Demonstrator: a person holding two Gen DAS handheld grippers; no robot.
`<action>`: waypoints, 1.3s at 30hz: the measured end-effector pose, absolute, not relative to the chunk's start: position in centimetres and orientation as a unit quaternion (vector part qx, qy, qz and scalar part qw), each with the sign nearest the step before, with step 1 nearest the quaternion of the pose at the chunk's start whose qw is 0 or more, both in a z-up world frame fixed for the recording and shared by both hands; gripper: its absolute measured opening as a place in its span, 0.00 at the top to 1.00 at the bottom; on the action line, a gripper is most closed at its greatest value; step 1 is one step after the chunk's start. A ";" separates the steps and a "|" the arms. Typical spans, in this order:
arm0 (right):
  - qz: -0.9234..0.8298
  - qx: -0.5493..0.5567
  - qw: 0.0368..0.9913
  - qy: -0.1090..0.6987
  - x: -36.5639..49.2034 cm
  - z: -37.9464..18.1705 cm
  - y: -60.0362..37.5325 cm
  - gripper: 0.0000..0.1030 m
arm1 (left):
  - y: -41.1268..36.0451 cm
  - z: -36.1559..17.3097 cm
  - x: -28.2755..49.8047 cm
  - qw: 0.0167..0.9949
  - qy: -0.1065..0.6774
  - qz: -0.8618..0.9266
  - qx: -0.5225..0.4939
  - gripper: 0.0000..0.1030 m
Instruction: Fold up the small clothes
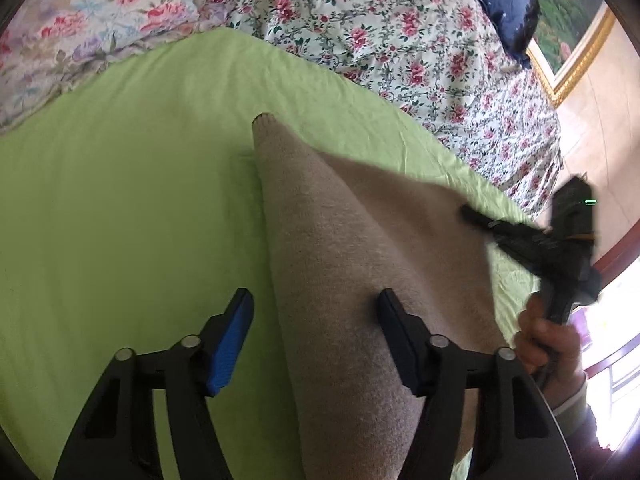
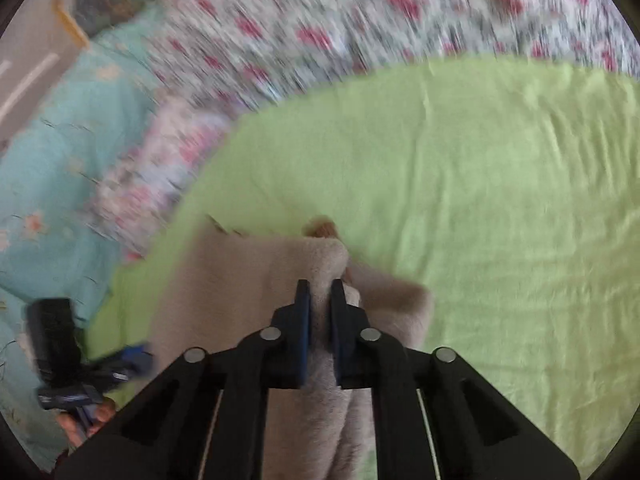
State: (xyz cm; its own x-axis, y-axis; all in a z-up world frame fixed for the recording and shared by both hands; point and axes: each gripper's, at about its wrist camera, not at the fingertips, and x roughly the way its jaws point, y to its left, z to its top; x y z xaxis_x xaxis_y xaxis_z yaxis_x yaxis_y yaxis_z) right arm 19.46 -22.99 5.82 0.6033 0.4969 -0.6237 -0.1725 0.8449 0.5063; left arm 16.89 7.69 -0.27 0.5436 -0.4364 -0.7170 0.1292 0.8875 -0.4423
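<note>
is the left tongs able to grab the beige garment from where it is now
Probably yes: the left tongs are open, with the beige garment lying right between the fingers on the green sheet. Nothing blocks them; the right tongs grip another part.

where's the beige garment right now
The beige garment lies on the green sheet; in the right wrist view the right gripper pinches one fold, while the open left gripper straddles its edge.

A green sheet (image 1: 120,200) overlies floral bedding (image 1: 380,20), near a navy pillow (image 1: 500,0).
</note>
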 end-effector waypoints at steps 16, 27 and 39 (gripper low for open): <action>0.136 0.235 0.859 0.433 17.0 3.3 -26.2 0.85 | 7.1 -0.1 14.6 0.865 0.457 -0.150 -0.140 0.43; 0.159 0.264 0.850 0.428 3.7 5.1 -25.2 0.63 | 6.2 1.5 2.7 0.881 0.419 -0.192 -0.110 0.43; 0.160 0.255 0.851 0.430 -0.4 5.0 -23.8 0.53 | 4.6 -0.2 0.0 0.883 0.424 -0.187 -0.075 0.42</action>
State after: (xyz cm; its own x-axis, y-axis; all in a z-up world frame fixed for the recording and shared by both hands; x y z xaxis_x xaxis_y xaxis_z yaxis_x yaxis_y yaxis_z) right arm -0.35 -23.85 4.99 0.5784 0.4921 -0.6506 -0.0529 0.8185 0.5720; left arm 0.02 4.57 -0.17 0.5707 -0.3932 -0.7209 0.2664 0.9191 -0.2904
